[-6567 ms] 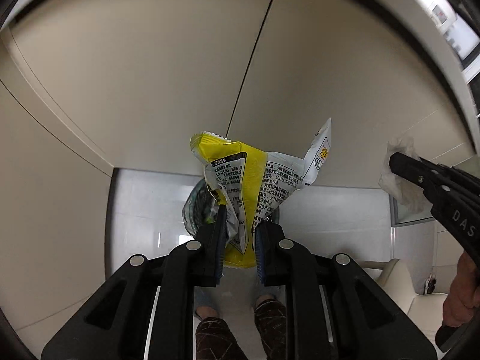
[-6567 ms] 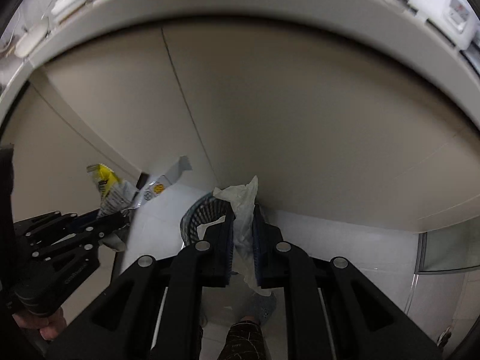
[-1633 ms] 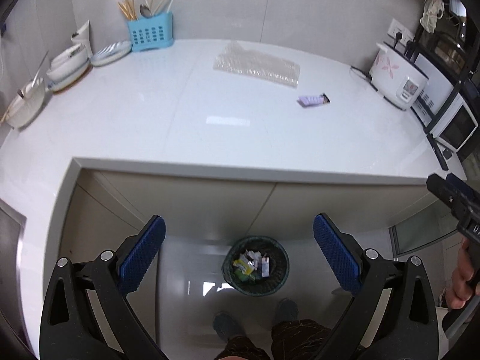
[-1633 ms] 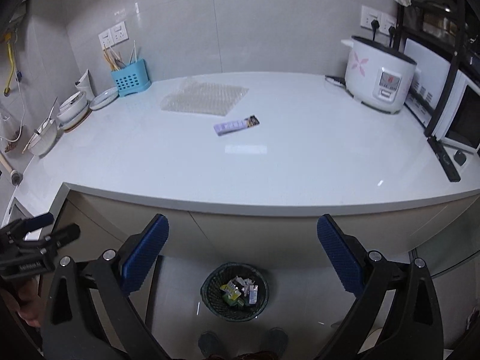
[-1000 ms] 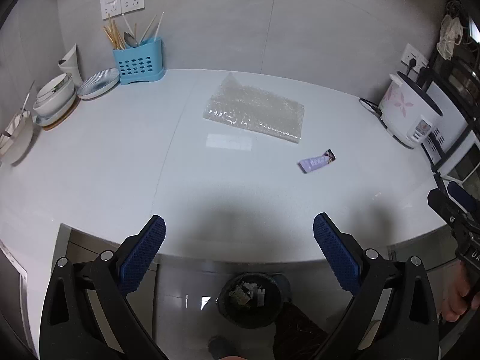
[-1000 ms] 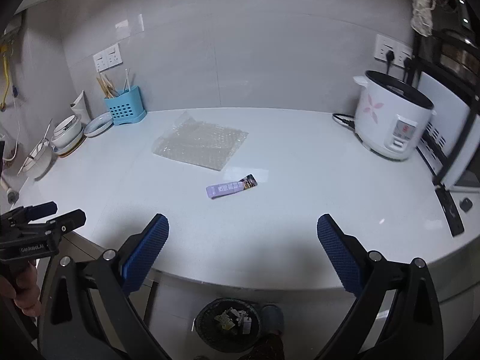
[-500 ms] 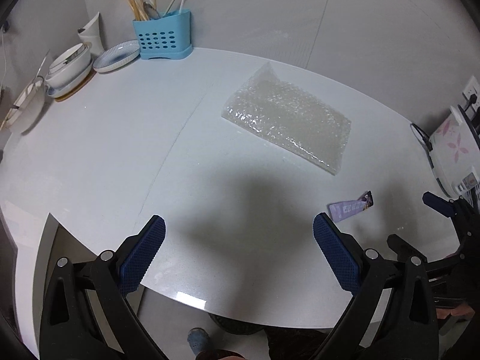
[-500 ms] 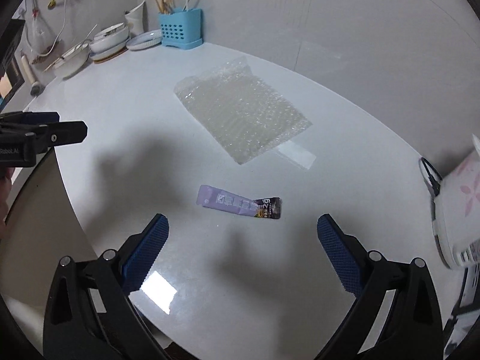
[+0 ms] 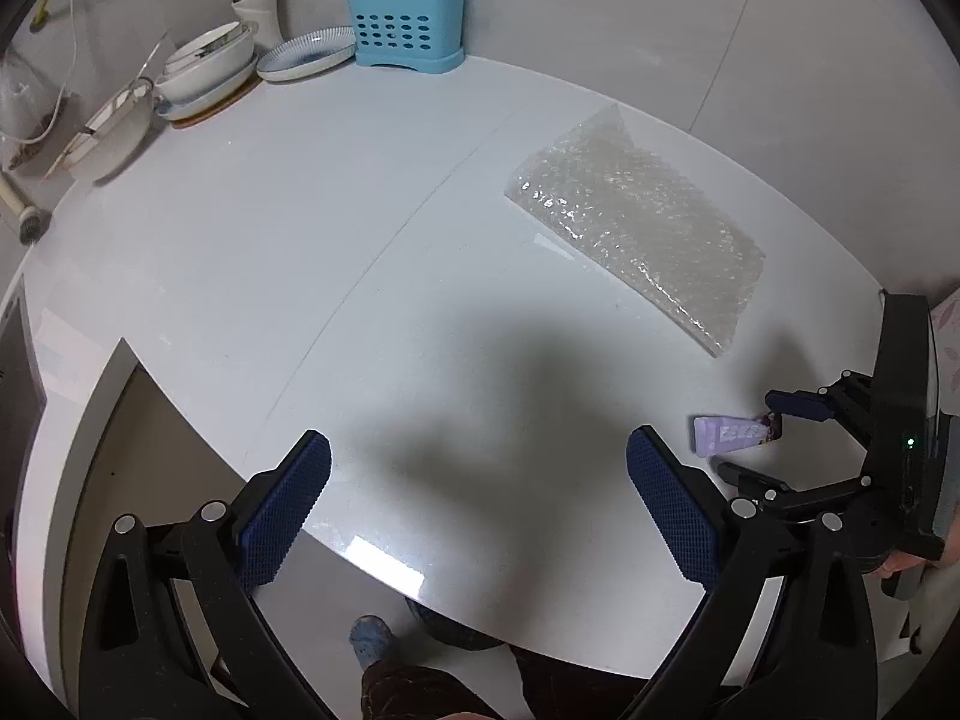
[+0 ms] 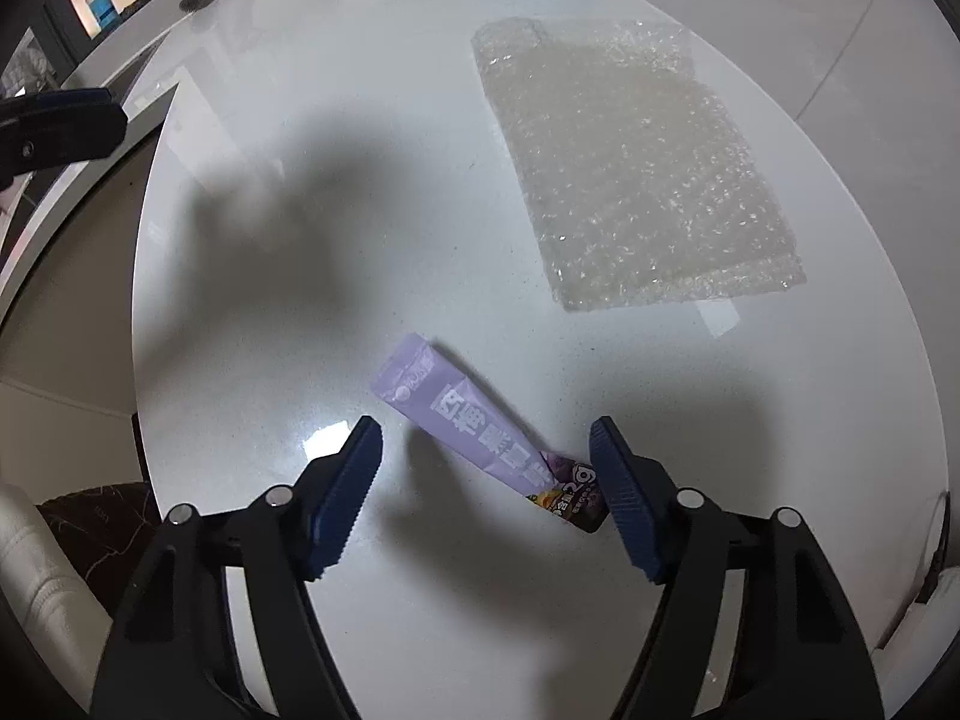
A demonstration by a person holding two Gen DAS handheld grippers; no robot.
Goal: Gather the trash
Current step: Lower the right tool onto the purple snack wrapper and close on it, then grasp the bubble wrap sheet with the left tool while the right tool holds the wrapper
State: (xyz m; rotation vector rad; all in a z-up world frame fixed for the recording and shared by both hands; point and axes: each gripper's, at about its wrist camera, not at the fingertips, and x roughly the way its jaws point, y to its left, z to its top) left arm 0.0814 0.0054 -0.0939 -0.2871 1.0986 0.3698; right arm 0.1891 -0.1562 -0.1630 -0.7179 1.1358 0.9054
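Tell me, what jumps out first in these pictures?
A purple wrapper lies on the white counter, right between the open right tongs. Beyond it lies a sheet of bubble wrap. The left tongs hang open over bare counter, with a blue holder and bowls at the far edge.

Bare counter lies left of the bubble wrap.
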